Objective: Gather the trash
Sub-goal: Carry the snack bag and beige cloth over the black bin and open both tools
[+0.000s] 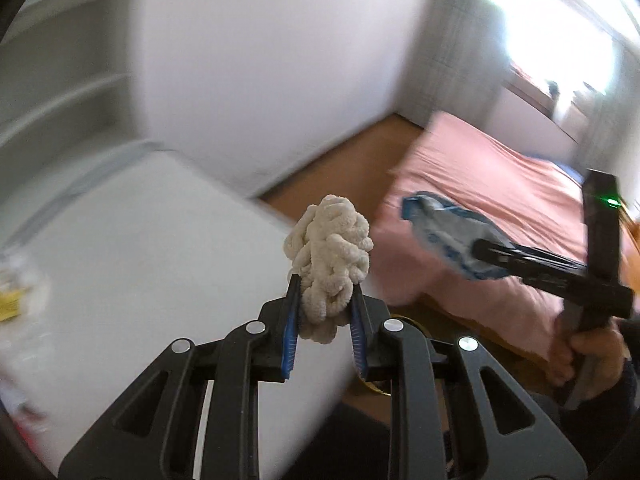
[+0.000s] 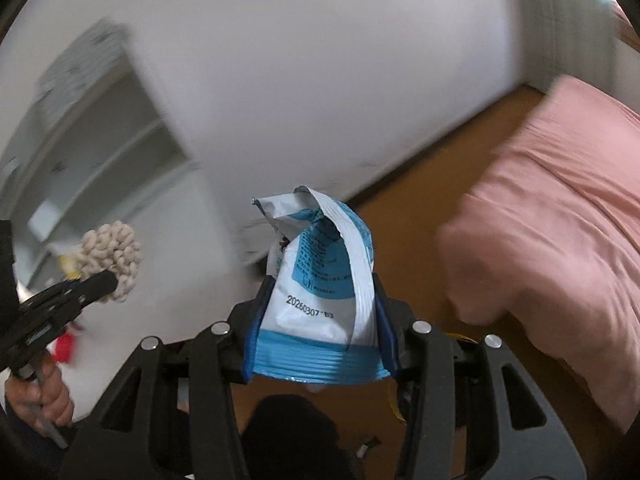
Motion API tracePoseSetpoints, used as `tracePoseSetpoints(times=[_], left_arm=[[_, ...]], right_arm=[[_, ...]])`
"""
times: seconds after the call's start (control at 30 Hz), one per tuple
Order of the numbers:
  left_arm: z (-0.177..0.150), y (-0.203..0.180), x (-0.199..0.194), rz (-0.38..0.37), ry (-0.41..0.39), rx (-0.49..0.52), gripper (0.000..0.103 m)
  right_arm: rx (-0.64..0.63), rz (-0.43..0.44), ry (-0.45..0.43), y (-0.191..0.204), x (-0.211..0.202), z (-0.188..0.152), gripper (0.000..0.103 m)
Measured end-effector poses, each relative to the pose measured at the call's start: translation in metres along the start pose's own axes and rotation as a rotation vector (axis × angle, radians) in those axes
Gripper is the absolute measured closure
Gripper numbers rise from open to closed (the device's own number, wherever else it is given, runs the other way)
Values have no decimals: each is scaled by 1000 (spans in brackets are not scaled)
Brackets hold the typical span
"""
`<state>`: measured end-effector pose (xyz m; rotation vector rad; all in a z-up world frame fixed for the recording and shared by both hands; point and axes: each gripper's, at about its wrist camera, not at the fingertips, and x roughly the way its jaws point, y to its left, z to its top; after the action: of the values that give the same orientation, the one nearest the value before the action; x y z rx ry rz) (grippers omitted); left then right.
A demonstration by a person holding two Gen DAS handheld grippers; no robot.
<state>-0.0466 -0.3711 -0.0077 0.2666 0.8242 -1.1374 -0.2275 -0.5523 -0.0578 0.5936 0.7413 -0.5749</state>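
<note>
The left gripper (image 1: 323, 320) is clenching a cream, knotted fabric wad (image 1: 329, 256) over the near right edge of a white tabletop (image 1: 140, 264). The right gripper (image 2: 318, 320) is gripping a blue-and-white crumpled foil wrapper (image 2: 320, 280) above brown wooden floor (image 2: 420, 200). A pink-sheeted bed (image 2: 560, 208) is lying to the right, a white wall (image 2: 320, 60) standing beyond, leaving a floor strip between them.

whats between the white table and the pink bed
Bare brown wooden floor separates the white table from the pink bed, clearest in the right wrist view.
</note>
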Motion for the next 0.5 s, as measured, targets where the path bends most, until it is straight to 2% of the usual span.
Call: tracePoseSetpoints(times=[0.1, 0.2, 0.37, 0.5], left_arm=[[0, -48, 35, -78, 34, 77, 81], [-3, -73, 68, -132, 78, 117, 81], [-17, -101, 122, -146, 166, 178, 81], [-25, -120, 158, -163, 230, 199, 81]], right_arm=[[71, -60, 44, -40, 10, -15, 58], [138, -120, 107, -80, 28, -32, 58], [207, -159, 252, -122, 57, -69, 58], [234, -166, 308, -143, 68, -90, 58]])
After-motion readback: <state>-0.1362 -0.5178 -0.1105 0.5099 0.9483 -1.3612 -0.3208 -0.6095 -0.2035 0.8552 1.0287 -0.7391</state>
